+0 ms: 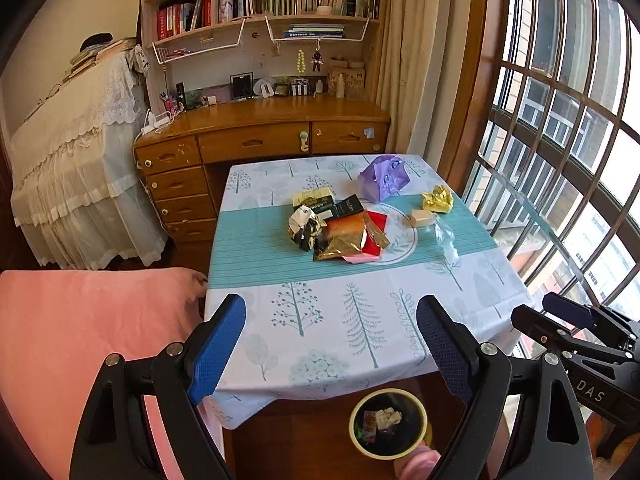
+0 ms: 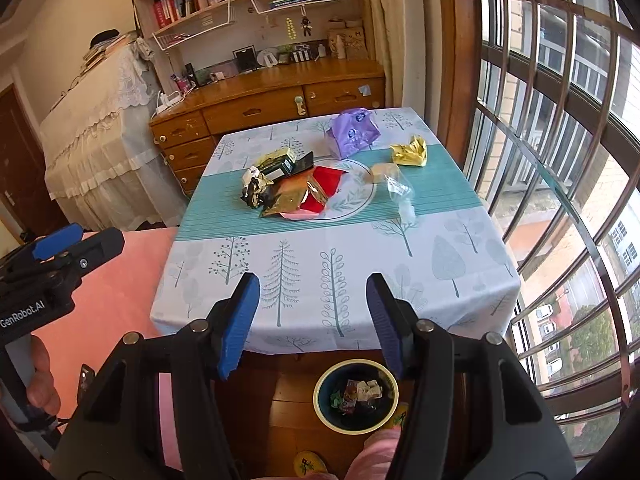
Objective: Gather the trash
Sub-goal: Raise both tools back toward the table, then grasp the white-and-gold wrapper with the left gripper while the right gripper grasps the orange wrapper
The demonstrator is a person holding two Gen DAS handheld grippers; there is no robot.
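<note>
A pile of wrappers [image 1: 336, 228] [image 2: 292, 188] in gold, red and black lies mid-table. A purple bag [image 1: 383, 179] [image 2: 353, 133], a yellow crumpled foil [image 1: 438, 199] [image 2: 410, 151], a beige wrapper [image 1: 422, 218] and clear plastic [image 1: 444, 236] [image 2: 398, 192] lie to the right. A round bin [image 1: 387, 423] [image 2: 355, 395] holding some trash stands on the floor below the table's near edge. My left gripper [image 1: 331, 348] is open and empty above the near edge. My right gripper [image 2: 313, 322] is open and empty too.
The table [image 1: 352, 320] has a tree-print cloth with a teal band. A pink-covered seat [image 1: 80, 340] is to the left. A wooden desk [image 1: 260, 136] with shelves stands behind. A barred window [image 1: 560, 140] is on the right.
</note>
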